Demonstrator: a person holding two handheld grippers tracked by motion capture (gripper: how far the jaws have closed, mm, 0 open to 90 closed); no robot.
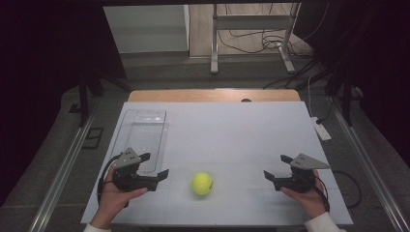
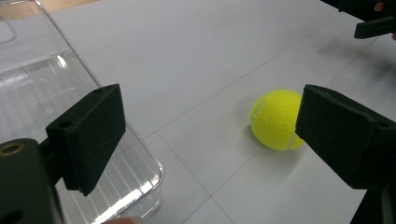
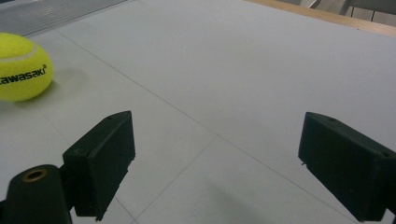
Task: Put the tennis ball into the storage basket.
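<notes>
- Plainly, the tennis ball (image 1: 201, 183) lies loose on the white tabletop (image 1: 241, 130), between the two tools and near the front edge, so either one could get to it.
- The left hand-held gripper (image 1: 155, 166) has its jaws spread wide with nothing in them, aimed toward the ball (likely lining up for a grasp).
- The clear plastic tray (image 1: 145, 137) lies just beside that gripper, touching nothing else; it looks like the probable drop-off place.
- The right hand-held gripper (image 1: 274, 166) is also agape and unladen, well apart from the ball.
</notes>
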